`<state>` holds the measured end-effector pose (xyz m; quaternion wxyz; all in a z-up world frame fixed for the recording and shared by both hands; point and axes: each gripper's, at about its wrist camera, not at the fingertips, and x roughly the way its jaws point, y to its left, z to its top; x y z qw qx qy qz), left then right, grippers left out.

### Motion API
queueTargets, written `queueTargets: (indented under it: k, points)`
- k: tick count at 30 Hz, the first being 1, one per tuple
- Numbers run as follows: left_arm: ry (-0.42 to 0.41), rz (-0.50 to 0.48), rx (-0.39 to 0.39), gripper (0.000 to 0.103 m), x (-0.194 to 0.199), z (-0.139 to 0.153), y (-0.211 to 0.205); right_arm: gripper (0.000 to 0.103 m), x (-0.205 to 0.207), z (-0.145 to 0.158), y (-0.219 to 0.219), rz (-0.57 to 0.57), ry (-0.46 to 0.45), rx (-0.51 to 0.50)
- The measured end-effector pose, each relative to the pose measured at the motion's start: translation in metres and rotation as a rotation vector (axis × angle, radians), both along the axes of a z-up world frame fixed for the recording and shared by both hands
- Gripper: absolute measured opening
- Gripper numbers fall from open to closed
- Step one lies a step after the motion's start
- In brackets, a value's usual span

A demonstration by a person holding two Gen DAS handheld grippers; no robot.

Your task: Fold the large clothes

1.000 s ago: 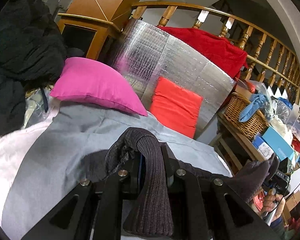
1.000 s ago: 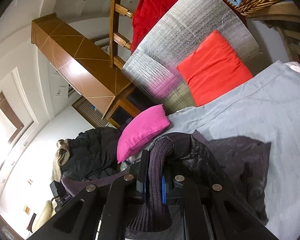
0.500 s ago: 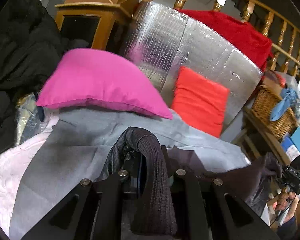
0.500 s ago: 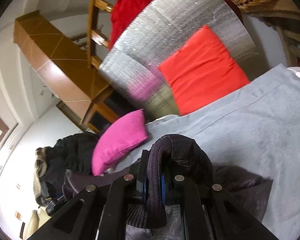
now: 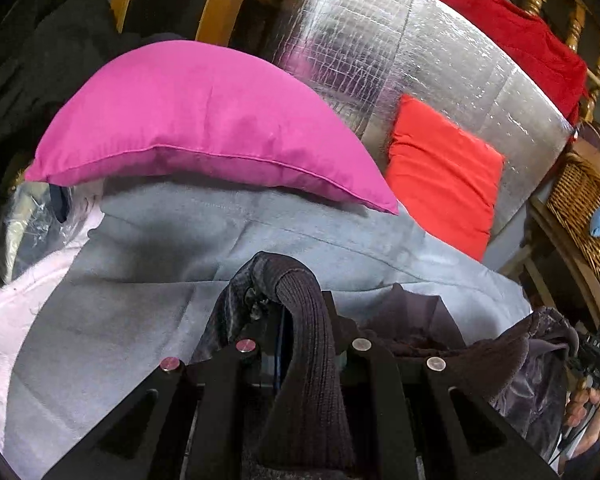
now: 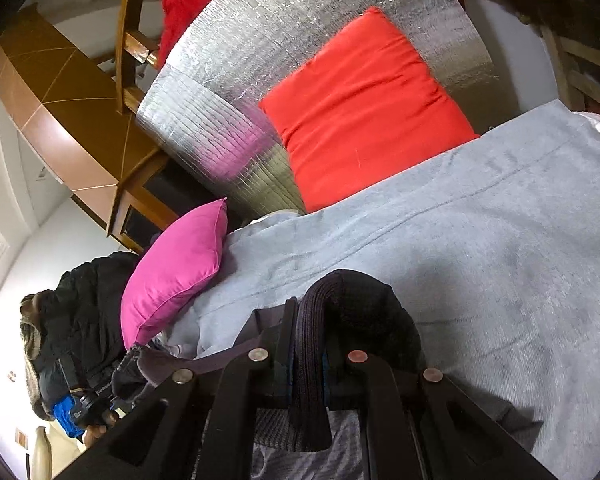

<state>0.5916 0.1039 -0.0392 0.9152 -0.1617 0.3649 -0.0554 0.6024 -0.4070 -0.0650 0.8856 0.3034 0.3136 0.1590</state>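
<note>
Both grippers, left (image 5: 300, 344) and right (image 6: 308, 360), had jaws clamped on the dark garment's (image 5: 308, 320) ribbed hem over the grey blanket (image 6: 480, 260), fold barely begun.

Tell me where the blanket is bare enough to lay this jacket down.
Bare grey blanket lies ahead of the right gripper, up to the red cushion. A smaller patch lies between the left gripper and the pink pillow. The jacket crowds the near edge, clamped by both grippers.
</note>
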Motion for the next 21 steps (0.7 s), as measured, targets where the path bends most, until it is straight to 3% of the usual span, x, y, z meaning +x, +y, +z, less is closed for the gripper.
queueTargets:
  k: [9,21]
  points:
    - [0.106,0.043,0.050,0.016,0.023,-0.051,-0.009,0.009,0.026,-0.050,0.004,-0.046,0.136,-0.059]
    - [0.165,0.059,0.051,0.021,0.037,-0.057,-0.013,0.011,0.037,-0.072,-0.001,-0.052,0.208,-0.035]
